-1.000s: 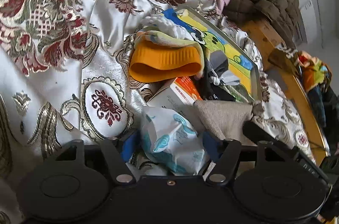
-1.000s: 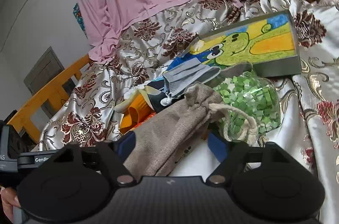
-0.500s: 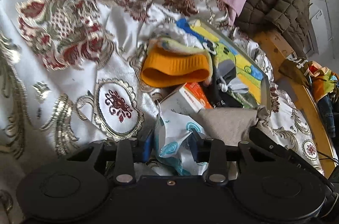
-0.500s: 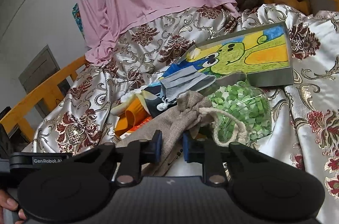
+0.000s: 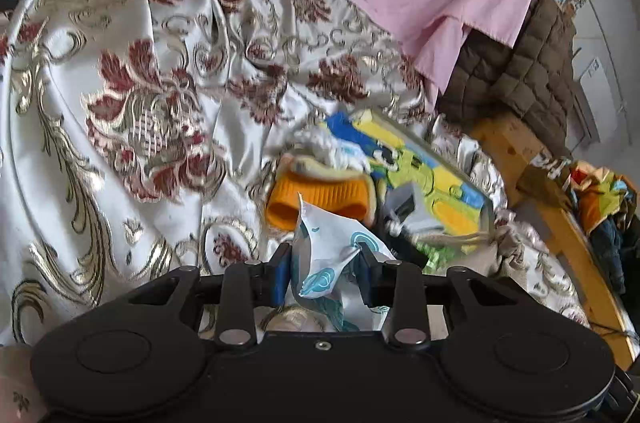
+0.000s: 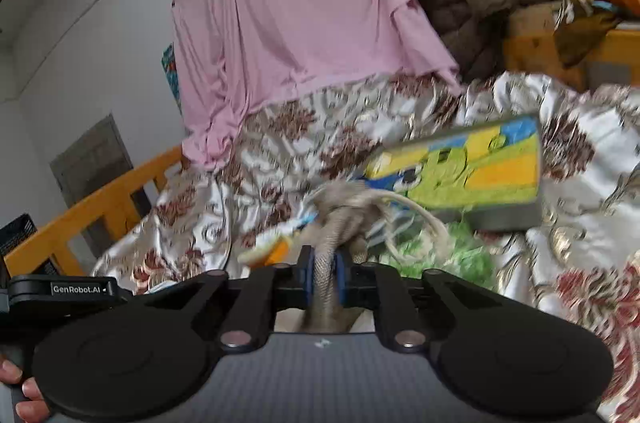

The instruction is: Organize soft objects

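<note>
My left gripper [image 5: 324,273] clamps a crinkly white-blue soft pack [image 5: 336,255]; right gripper [image 6: 322,275], jaws just closed, pinches limp beige drawstring bag [image 6: 340,223] mid-body — light, floppy, grip nr neck.

Green pieces [image 6: 460,255] motion-blurred, picture box [image 6: 472,171] smeared

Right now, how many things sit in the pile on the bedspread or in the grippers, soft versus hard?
Soft: 4 (white-and-blue packet, burlap pouch, orange hat, grey mask)
Hard: 2 (picture box, jar of green bits)
Total: 6
</note>
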Demonstrator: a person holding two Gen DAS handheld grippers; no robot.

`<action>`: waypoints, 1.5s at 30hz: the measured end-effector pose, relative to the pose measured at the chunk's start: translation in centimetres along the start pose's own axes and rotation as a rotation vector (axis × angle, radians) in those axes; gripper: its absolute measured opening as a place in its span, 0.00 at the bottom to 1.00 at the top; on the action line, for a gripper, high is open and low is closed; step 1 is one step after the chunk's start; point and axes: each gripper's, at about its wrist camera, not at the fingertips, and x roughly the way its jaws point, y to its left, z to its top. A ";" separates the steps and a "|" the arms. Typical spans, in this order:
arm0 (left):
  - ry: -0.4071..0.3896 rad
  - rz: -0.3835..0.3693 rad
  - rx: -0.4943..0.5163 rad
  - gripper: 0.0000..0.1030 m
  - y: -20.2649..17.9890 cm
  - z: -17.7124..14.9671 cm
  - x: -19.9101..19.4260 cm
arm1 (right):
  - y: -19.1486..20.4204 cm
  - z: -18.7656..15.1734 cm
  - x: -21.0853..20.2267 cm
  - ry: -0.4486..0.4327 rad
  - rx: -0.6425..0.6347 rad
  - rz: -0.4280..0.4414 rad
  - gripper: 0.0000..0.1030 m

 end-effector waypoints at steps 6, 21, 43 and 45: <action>-0.032 -0.033 0.014 0.34 -2.4 1.5 0.6 | -0.3 1.8 -0.1 -0.049 -0.013 -0.012 0.07; -0.068 -0.142 0.125 0.35 -11.7 7.0 9.9 | -9.0 9.8 6.0 -0.231 0.125 -0.051 0.07; 0.170 -0.040 0.231 0.36 -19.0 5.0 31.1 | -20.6 8.6 16.7 -0.015 0.307 -0.206 0.08; 0.200 -0.017 0.239 0.36 -19.0 4.7 31.6 | -20.5 8.5 16.9 0.024 0.297 -0.222 0.10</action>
